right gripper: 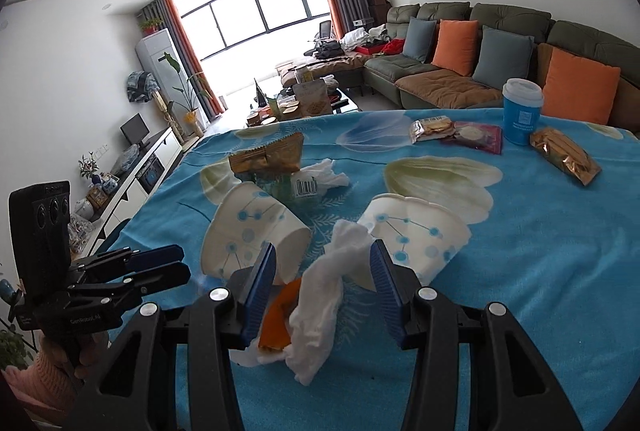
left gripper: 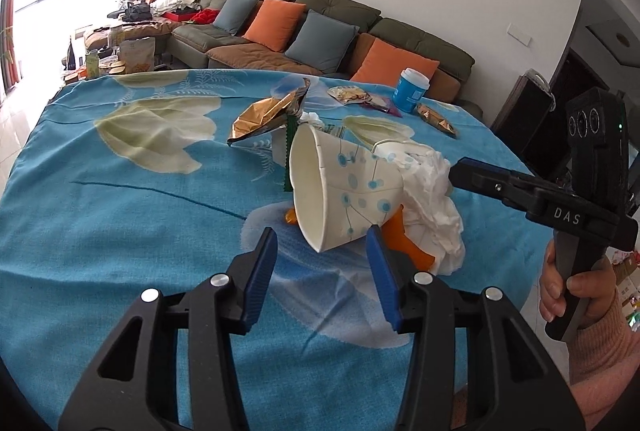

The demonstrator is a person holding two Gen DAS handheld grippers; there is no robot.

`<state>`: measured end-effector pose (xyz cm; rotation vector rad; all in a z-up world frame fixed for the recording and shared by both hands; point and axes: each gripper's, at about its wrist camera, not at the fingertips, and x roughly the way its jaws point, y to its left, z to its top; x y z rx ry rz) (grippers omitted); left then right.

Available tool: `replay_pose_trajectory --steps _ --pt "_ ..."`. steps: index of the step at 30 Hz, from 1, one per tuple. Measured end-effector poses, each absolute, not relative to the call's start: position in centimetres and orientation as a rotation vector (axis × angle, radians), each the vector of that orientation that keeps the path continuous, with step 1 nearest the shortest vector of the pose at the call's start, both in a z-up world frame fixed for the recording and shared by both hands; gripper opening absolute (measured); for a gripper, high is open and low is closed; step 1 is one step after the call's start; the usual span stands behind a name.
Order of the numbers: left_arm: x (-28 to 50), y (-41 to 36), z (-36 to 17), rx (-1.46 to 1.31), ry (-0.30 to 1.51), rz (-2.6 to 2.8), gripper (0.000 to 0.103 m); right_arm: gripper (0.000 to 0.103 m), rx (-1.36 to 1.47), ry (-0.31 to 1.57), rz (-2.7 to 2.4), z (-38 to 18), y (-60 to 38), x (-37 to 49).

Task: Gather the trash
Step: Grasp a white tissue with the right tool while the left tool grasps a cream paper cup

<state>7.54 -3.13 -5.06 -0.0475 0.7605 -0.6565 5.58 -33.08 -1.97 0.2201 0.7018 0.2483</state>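
Trash lies on a table with a blue flowered cloth (left gripper: 120,199). A white paper cup with blue dots (left gripper: 340,191) lies on its side just ahead of my open, empty left gripper (left gripper: 322,263). Behind it are crumpled white tissue (left gripper: 432,207) and an orange wrapper (left gripper: 404,243). In the right wrist view, my open right gripper (right gripper: 322,271) straddles the tissue (right gripper: 324,295) and orange wrapper (right gripper: 276,319), with one cup (right gripper: 248,227) to the left and a second cup (right gripper: 416,235) to the right. The right gripper (left gripper: 464,175) also shows in the left wrist view; whether it touches the tissue is unclear.
A gold foil bag (left gripper: 264,115), a barcode wrapper (right gripper: 306,187), snack packets (right gripper: 432,129) (right gripper: 564,153) and a blue lidded cup (right gripper: 520,111) lie farther back. A green sofa with cushions (right gripper: 480,63) stands beyond the table. The left gripper (right gripper: 160,267) shows at the table's left edge.
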Motion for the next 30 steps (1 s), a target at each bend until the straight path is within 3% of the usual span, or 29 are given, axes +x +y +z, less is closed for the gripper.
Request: replay_pose_trajectory --steps 9,13,15,17,19,22,30 --pt "9.2 -5.0 -5.1 -0.035 0.784 -0.694 0.036 0.047 0.254 0.758 0.269 -3.5 -33.2 4.7" --pt "9.7 -5.6 -5.5 -0.031 0.807 -0.71 0.024 0.046 0.249 0.772 0.294 -3.9 -32.5 4.5" --pt "9.7 -5.8 -5.7 -0.027 0.813 -0.708 0.018 0.039 0.243 0.777 0.301 -4.1 -32.3 4.5" --pt "9.7 -5.8 -5.9 -0.032 0.816 -0.709 0.012 0.024 0.247 0.78 0.309 -4.2 -32.3 4.6" --pt "9.6 -5.6 -5.8 -0.042 0.816 -0.71 0.01 0.016 0.243 0.781 0.311 -4.1 -32.3 4.6" --pt "9.5 -5.3 -5.6 -0.057 0.809 -0.716 0.009 0.009 0.238 0.769 0.305 -3.9 -32.4 4.5" --pt "8.0 -3.6 -4.1 -0.076 0.759 -0.713 0.007 0.007 0.218 0.701 0.291 -1.6 -32.9 3.7"
